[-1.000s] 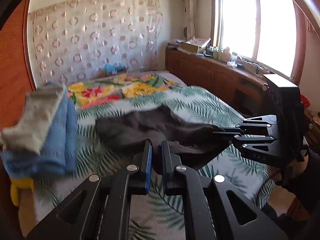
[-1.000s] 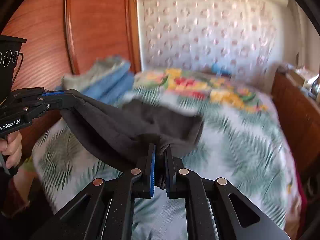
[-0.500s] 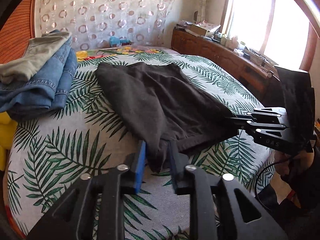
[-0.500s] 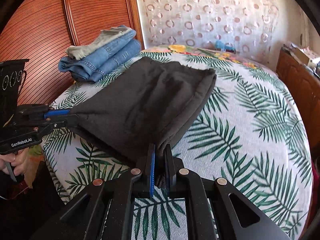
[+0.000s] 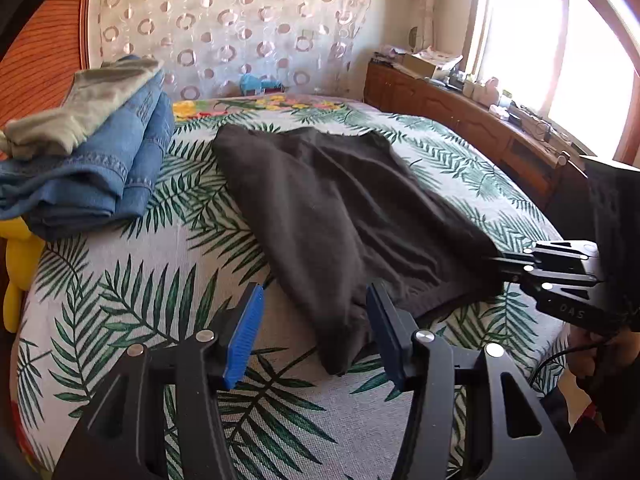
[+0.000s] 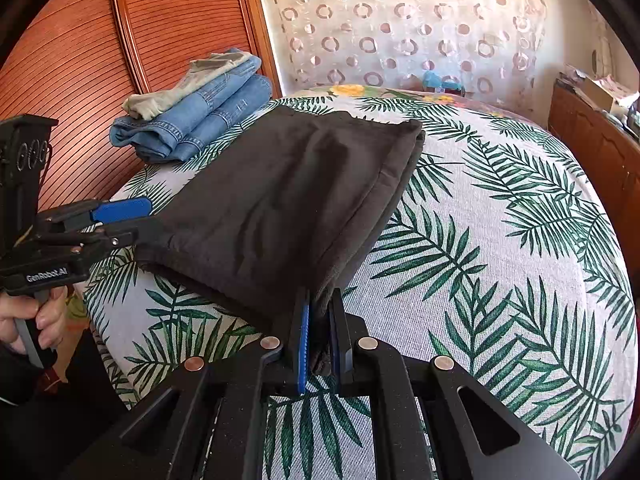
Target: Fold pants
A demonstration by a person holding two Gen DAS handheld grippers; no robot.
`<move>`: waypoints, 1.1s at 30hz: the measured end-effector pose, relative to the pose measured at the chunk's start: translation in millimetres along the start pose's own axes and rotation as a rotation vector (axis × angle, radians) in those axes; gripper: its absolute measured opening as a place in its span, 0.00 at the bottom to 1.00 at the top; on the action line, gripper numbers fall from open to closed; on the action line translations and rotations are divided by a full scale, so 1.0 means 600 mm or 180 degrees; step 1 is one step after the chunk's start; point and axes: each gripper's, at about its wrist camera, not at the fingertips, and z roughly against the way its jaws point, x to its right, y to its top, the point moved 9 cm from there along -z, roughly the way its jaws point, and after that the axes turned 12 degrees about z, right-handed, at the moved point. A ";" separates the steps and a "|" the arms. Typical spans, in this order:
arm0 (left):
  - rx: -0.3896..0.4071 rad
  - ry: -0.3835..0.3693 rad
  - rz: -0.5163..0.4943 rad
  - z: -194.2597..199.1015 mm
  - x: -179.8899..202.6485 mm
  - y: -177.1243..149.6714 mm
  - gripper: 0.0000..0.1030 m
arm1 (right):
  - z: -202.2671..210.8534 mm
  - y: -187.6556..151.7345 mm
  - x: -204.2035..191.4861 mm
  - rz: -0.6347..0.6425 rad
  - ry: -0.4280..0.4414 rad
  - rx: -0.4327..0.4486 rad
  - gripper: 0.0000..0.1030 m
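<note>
The dark pants [image 5: 344, 216] lie folded flat on the bed [image 5: 120, 320]. My left gripper [image 5: 316, 332] has just been opening, its jaws spread around the near corner; my right gripper [image 6: 320, 336] pinches the other corner. I think this fold is laid; next, release right and regrip.

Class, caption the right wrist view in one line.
Right gripper pinches dark pants on the leaf-print bed; left gripper open.
</note>
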 end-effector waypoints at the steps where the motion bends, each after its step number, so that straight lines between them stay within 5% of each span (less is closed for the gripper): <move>1: -0.0034 -0.0017 0.0018 -0.002 -0.002 -0.004 0.44 | -0.001 -0.001 0.000 -0.0004 -0.0001 0.0002 0.07; 3: -0.0098 -0.0091 0.0039 -0.006 -0.002 -0.012 0.33 | -0.001 -0.002 0.001 -0.0010 -0.0003 0.0002 0.07; 6: -0.0126 -0.0133 0.0068 -0.006 -0.004 -0.021 0.31 | -0.004 -0.005 0.002 -0.0034 0.0004 0.0000 0.07; 33: -0.0191 -0.0306 0.0225 -0.018 0.003 -0.024 0.31 | -0.010 -0.001 0.003 -0.0045 0.0011 -0.0045 0.09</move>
